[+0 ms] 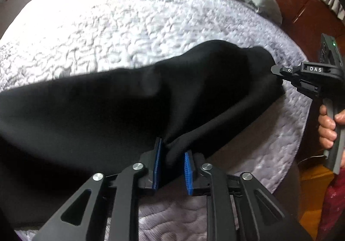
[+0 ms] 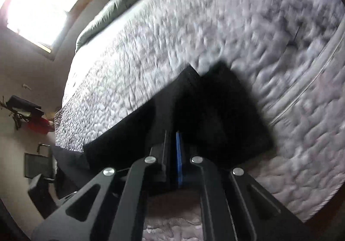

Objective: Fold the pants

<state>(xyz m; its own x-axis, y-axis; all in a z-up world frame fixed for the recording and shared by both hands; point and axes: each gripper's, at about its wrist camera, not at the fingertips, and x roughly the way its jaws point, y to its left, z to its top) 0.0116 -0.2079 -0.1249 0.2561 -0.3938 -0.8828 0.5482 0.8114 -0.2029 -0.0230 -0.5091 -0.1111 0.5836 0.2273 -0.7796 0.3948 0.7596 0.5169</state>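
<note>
The left gripper (image 1: 171, 162) is showing matte black linkage arms with triangular cut-outs, four round silver screws gleaming at the pivots, and ribbed bright blue pads (image 1: 157, 164) lining its fingers. The right gripper (image 2: 173, 160) is wearing the same black arms and silver screws, one blue pad peeking edge-on. Seen from the left camera, its black body is carrying white letters "DAS" and a small green light, with a grey handle wrapped by a bare-skinned hand (image 1: 328, 127).

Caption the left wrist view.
Left gripper pinches black pants over quilted bed; right gripper holds far end.
</note>
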